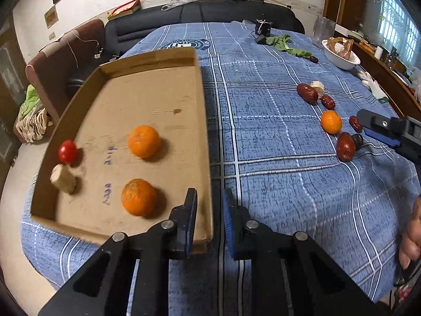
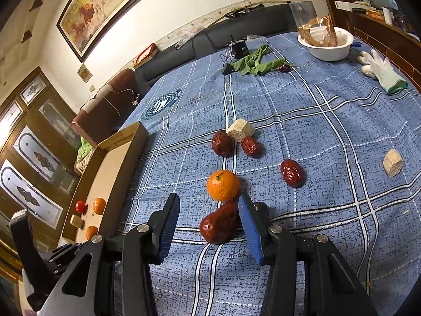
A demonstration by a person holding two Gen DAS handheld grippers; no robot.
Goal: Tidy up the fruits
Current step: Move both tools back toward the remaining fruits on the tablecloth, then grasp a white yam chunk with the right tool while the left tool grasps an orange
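A shallow cardboard tray (image 1: 147, 60) lies on the left of the blue checked cloth. It holds two tangerines (image 1: 144, 141) (image 1: 139, 197), a cherry tomato (image 1: 67, 151) and a pale chunk (image 1: 63, 179). My left gripper (image 1: 209, 193) is shut on the tray's right wall, one finger inside and one outside. On the cloth to the right lie a tangerine (image 2: 223, 185), several red jujubes and two pale chunks (image 2: 240, 129) (image 2: 392, 162). My right gripper (image 2: 209, 197) stands open low over the cloth, with a large jujube (image 2: 219, 223) between its fingers, close to the right pad.
At the far right stand a white bowl (image 2: 326, 44) with a brown wrapper in it and a white glove (image 2: 381, 71). Green leaves (image 2: 256, 62) and a small black device (image 2: 239, 48) lie at the back. A dark sofa runs behind the table. A hand (image 1: 411, 234) shows at the right edge.
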